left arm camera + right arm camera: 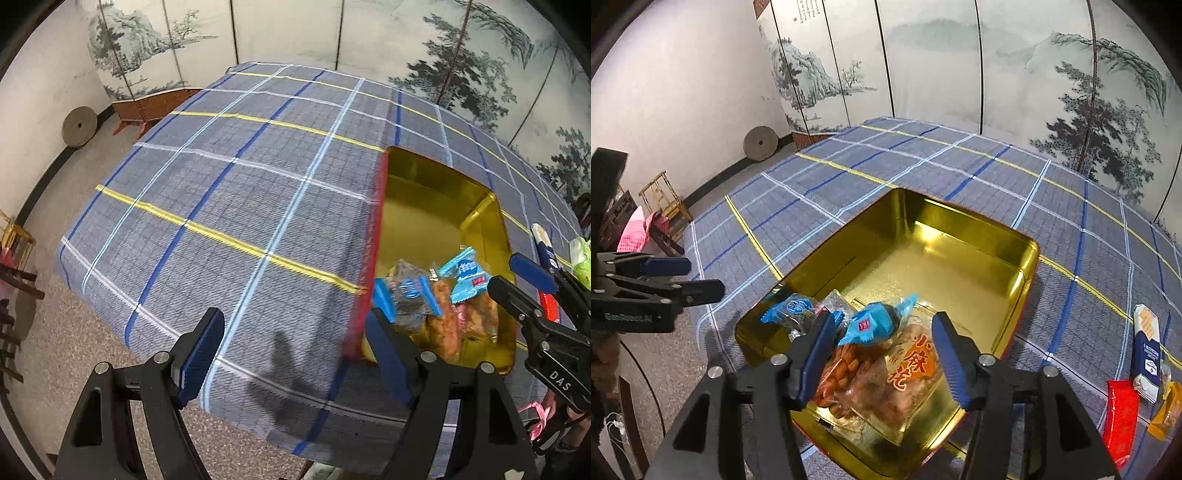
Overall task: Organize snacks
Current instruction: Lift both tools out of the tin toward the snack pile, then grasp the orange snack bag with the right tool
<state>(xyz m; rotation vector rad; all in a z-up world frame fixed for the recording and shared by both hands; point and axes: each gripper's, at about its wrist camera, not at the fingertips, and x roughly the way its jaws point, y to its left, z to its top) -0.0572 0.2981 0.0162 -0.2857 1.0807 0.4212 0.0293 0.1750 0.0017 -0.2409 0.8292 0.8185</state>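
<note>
A gold tin with red outer walls (1030, 254) sits on the plaid tablecloth. Its near corner holds a clear bag of orange fried twists (905, 369), a blue-wrapped snack (875, 323) on top and another blue packet (792, 308). My right gripper (882, 358) hovers open over this pile, the blue-wrapped snack just beyond its blue pads and untouched. In the left wrist view the tin (384, 206) and the blue packet (463, 277) lie to the right. There my right gripper (517, 282) reaches in from the right. My left gripper (295, 345) is open over bare cloth beside the tin's red wall.
To the right of the tin lie a red packet (1121, 417), a white and navy packet (1147, 347) and a yellow one (1167, 413). My left gripper (698, 277) shows at the left edge. A painted folding screen (923, 74) stands behind the table, and the cloth's edge (110, 295) drops to the floor.
</note>
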